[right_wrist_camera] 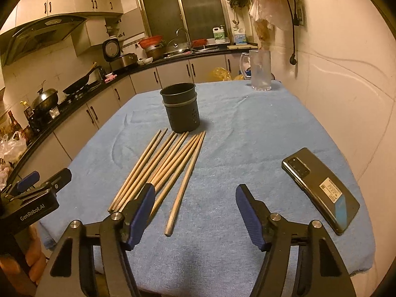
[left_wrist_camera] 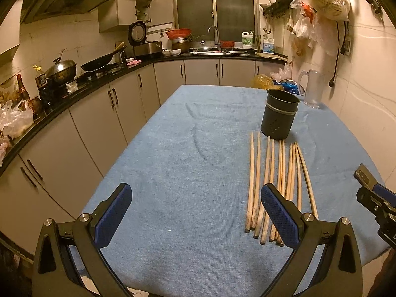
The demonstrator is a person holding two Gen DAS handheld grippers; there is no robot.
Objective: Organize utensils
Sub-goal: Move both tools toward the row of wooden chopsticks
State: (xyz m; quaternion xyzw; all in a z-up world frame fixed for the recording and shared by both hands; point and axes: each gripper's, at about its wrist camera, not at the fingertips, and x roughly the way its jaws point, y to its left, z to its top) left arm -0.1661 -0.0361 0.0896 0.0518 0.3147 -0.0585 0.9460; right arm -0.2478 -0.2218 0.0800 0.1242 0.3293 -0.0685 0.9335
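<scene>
The left gripper (left_wrist_camera: 196, 212) has its fingers spread wide with only cloth between them. The right gripper (right_wrist_camera: 195, 212) also stands spread, nothing between its pads. Ten wooden chopsticks (right_wrist_camera: 158, 170) lie side by side on the blue cloth (right_wrist_camera: 247, 128), the rightmost a little apart, their far tips pointing at one dark holder (right_wrist_camera: 180, 107); nothing shows above its rim, and I cannot see inside. One phone (right_wrist_camera: 320, 189) lies right of the right gripper. One clear jug (right_wrist_camera: 258, 70) stands at the far edge.
</scene>
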